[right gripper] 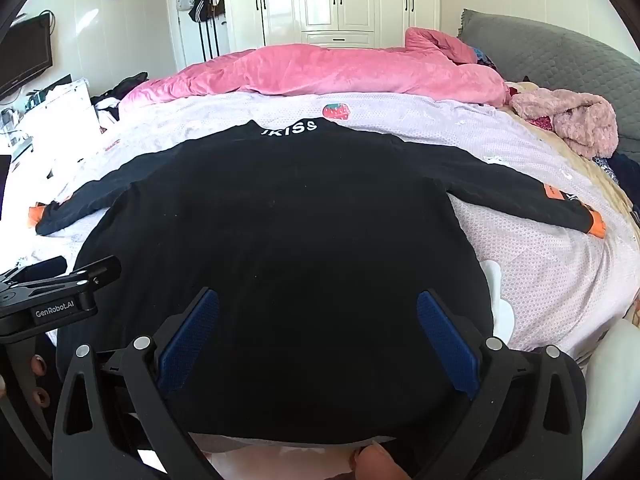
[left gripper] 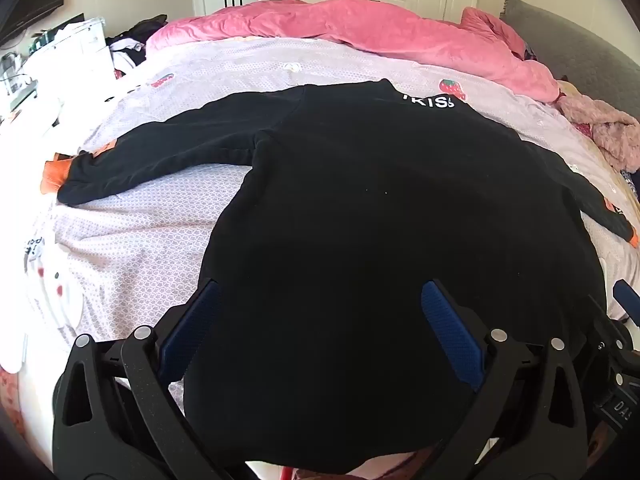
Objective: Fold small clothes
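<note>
A small black long-sleeved top [left gripper: 360, 200] lies flat on the bed with its collar and white lettering [left gripper: 430, 101] at the far side. Its sleeves stretch out sideways and end in orange cuffs [left gripper: 54, 176] [right gripper: 596, 226]. My left gripper [left gripper: 320, 286] hovers open over the left part of the hem, blue pads [left gripper: 192, 332] wide apart and not pinching the cloth. My right gripper [right gripper: 318, 294] is likewise open over the same top [right gripper: 280, 220], near the right part of the hem. The hem edge [right gripper: 288, 440] shows just below the fingers.
The lilac patterned sheet [left gripper: 120, 240] covers the bed. A pink quilt [right gripper: 320, 72] is bunched along the far side, with a fluffy pink garment [right gripper: 568, 120] and grey headboard [right gripper: 560, 56] at right. Clutter and a TV [right gripper: 24, 52] stand at left. A fingertip [right gripper: 376, 464] shows at the bottom.
</note>
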The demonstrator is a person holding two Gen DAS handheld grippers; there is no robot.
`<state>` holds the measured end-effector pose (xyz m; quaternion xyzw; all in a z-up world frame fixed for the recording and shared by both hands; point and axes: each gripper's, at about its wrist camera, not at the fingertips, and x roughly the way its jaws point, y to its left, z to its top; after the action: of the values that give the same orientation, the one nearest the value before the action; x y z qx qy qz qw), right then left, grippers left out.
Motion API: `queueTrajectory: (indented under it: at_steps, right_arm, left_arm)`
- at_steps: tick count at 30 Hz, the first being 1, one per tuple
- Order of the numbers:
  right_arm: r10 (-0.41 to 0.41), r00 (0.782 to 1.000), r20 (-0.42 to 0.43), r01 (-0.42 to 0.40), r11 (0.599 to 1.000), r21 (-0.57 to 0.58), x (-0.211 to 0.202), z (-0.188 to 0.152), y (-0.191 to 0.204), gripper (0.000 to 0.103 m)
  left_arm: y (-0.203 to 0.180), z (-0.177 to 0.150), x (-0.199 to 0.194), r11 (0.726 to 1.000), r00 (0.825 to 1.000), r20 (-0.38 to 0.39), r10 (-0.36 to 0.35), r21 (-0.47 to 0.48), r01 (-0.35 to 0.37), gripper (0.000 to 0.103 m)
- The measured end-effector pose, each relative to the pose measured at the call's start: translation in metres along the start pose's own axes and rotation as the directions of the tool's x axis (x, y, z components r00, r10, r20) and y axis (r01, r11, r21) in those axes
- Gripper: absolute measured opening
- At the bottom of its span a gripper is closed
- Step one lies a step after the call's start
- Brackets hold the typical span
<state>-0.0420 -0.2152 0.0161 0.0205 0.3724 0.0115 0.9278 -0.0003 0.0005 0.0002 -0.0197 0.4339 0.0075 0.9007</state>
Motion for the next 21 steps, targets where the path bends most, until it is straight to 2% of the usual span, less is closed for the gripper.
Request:
queueTrajectory:
  at_steps: [21]
  right_arm:
    - [-0.004,1.000,0.011,0.004,1.000,0.004,-0.0018,0.0003,-0.0021,0.099]
  left_arm:
    - [-0.0019,0.0005,-0.0030,1.000,1.000,0.008,0.007,0.008,-0.007,0.094]
